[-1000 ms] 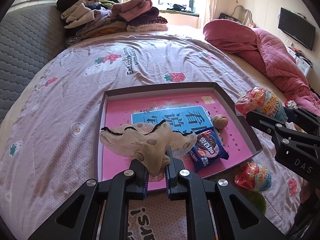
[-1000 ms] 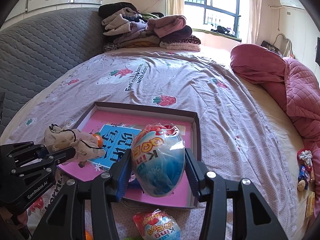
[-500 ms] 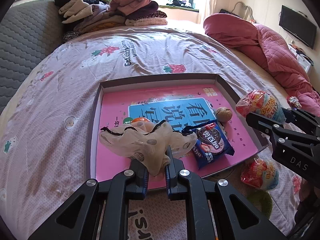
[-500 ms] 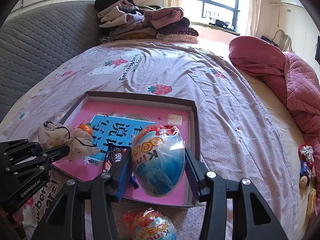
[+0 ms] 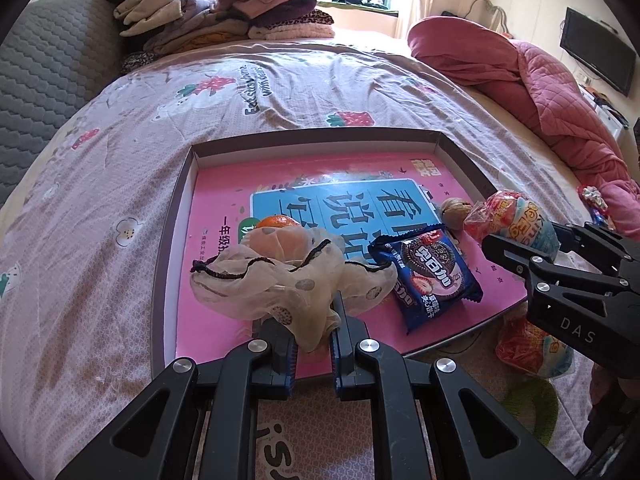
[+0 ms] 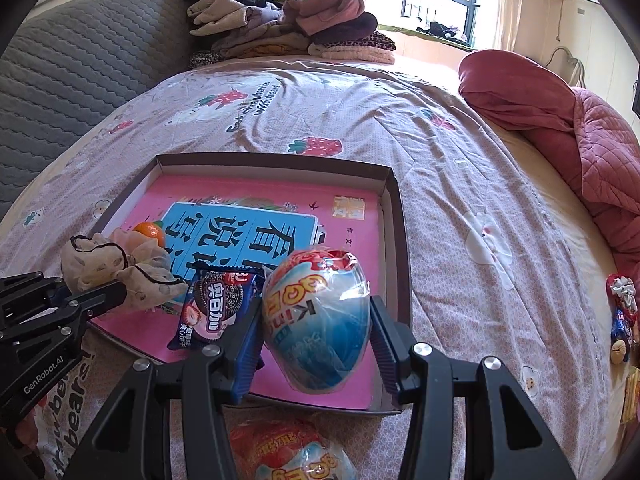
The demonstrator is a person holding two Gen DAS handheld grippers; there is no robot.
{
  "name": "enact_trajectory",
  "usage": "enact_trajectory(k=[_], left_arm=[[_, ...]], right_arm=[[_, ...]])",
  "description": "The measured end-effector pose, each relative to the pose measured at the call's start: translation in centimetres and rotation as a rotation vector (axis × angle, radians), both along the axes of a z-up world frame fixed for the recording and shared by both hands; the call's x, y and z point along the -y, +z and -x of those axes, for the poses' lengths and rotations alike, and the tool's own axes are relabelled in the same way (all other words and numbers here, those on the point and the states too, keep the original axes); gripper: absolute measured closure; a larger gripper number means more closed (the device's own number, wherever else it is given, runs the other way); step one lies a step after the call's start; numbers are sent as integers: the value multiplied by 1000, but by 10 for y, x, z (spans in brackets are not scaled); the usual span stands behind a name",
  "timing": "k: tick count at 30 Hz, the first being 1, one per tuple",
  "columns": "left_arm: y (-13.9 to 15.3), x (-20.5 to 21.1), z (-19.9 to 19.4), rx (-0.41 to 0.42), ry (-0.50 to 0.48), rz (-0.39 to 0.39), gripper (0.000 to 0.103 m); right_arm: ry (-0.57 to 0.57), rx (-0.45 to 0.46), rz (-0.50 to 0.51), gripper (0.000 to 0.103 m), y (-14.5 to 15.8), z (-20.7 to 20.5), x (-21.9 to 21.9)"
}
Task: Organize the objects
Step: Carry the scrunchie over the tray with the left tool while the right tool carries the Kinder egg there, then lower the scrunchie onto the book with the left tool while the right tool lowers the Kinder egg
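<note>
A shallow box [image 5: 172, 240] [image 6: 400, 240] with a pink book in its bottom lies on the bed. Inside it are a blue Oreo packet [image 5: 430, 276] [image 6: 216, 304], an orange [image 5: 278, 222] [image 6: 150, 232] and a walnut [image 5: 456, 210]. My left gripper [image 5: 312, 336] is shut on a beige drawstring pouch [image 5: 280, 280] [image 6: 116, 268], held over the box's near left part. My right gripper [image 6: 316, 344] is shut on a wrapped surprise egg [image 6: 318, 320] [image 5: 516, 220], over the box's near right corner.
A second wrapped egg [image 5: 532, 350] [image 6: 292, 452] lies on the bedsheet just in front of the box. Small wrapped sweets [image 6: 622, 308] sit at the bed's right edge. Folded clothes [image 5: 224, 16] are stacked at the far end, a pink quilt [image 5: 540, 84] at right.
Both grippers have sunk toward the box with their loads, so the box looks larger. The orange now shows behind the pouch.
</note>
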State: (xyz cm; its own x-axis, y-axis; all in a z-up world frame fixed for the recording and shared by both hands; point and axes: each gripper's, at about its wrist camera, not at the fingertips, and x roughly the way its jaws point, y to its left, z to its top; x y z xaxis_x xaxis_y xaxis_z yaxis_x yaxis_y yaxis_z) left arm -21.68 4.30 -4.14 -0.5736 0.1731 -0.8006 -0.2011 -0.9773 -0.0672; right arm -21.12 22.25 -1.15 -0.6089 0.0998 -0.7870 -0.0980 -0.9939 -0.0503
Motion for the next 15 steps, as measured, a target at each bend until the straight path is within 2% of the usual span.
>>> enact_trajectory(k=[15], left_arm=[[-8,0,10,21,-5,13,90]], right_arm=[[4,49,-22,53,-14,15,4]])
